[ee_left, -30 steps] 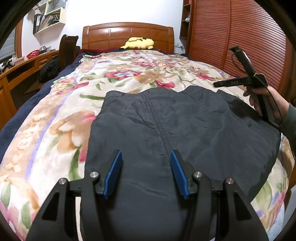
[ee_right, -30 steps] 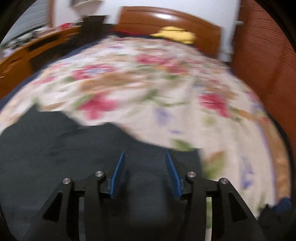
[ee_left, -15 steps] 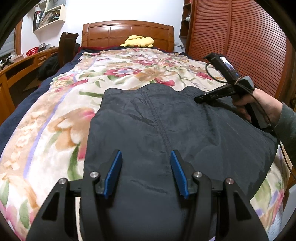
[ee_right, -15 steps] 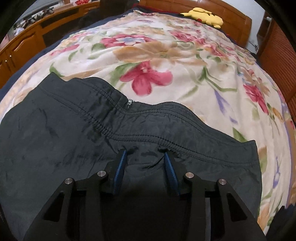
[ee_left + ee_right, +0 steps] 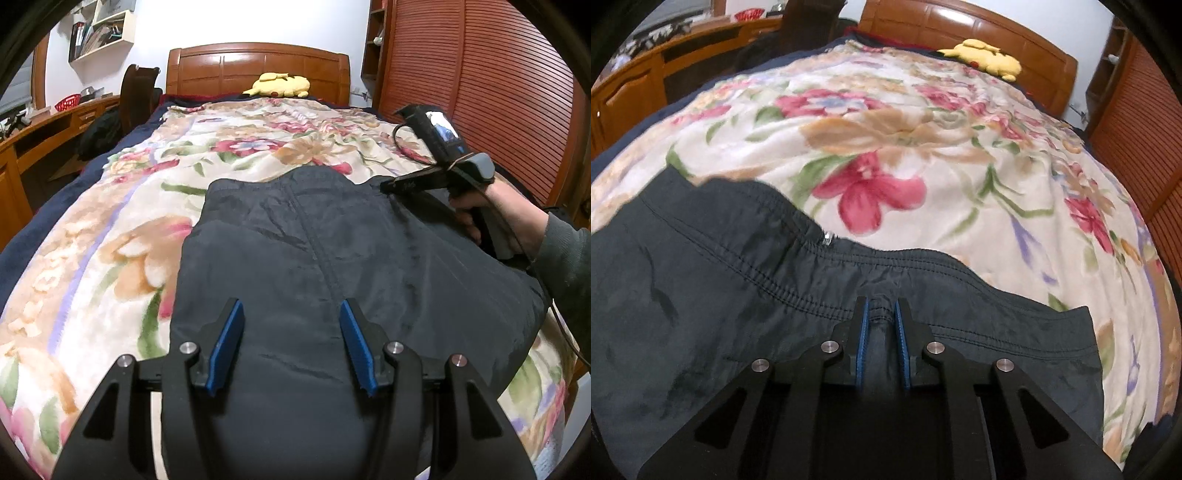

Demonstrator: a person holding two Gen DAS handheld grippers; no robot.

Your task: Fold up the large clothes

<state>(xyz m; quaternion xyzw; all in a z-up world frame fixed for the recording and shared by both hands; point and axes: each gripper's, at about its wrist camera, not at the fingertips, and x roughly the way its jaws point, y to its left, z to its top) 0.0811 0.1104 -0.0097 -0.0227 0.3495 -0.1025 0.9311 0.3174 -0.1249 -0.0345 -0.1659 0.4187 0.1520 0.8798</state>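
A large dark navy garment (image 5: 314, 266) lies spread flat on a floral blanket (image 5: 110, 240), its stitched hem and zipper end (image 5: 826, 240) facing the headboard. My left gripper (image 5: 291, 339) is open, hovering over the garment's near middle, empty. My right gripper (image 5: 881, 321) is shut on a pinch of the garment's hem (image 5: 879, 306). In the left wrist view the right gripper (image 5: 391, 186) sits at the garment's far right corner, held by a hand.
A yellow plush toy (image 5: 280, 85) lies by the wooden headboard (image 5: 258, 66). A wooden desk (image 5: 40, 125) and a dark chair (image 5: 136, 96) stand left of the bed. A slatted wooden wardrobe (image 5: 498, 92) runs along the right.
My right gripper came down onto the garment's hem and closed on it. My left gripper stayed open in place.
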